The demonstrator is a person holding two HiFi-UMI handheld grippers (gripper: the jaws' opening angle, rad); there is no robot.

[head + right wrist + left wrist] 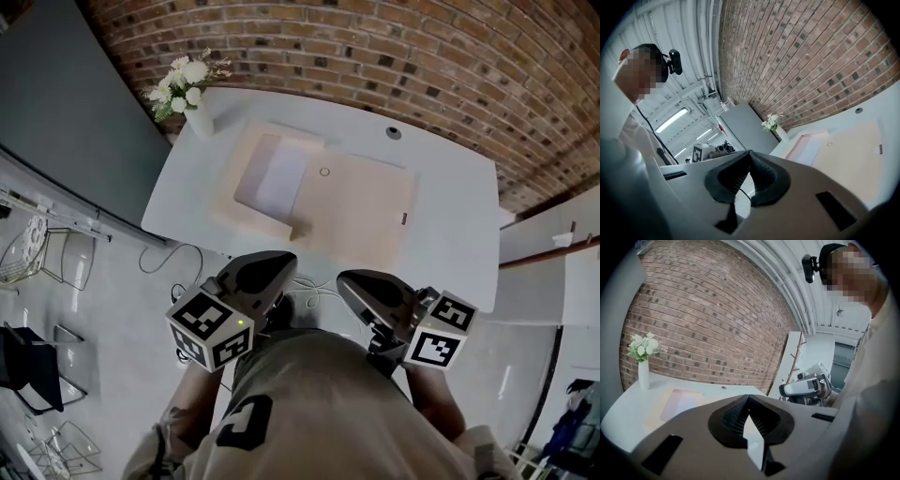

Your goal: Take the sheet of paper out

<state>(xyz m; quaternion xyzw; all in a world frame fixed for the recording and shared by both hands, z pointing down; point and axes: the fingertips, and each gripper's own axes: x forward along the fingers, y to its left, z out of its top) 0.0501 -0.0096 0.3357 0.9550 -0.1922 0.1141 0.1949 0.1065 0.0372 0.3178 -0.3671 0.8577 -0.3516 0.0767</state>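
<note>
A beige folder lies open on the white table. A pale sheet of paper rests in its left half, which has a raised pinkish border. Both grippers hang close to the person's body, short of the table's front edge and apart from the folder. My left gripper is shut with nothing between its tips. My right gripper is shut and empty too. The left gripper view shows the closed tips with the folder beyond. In the right gripper view the closed tips point past the paper.
A white vase of flowers stands at the table's far left corner. A round cable hole sits near the far edge. Cables lie on the floor under the front left. A brick wall backs the table.
</note>
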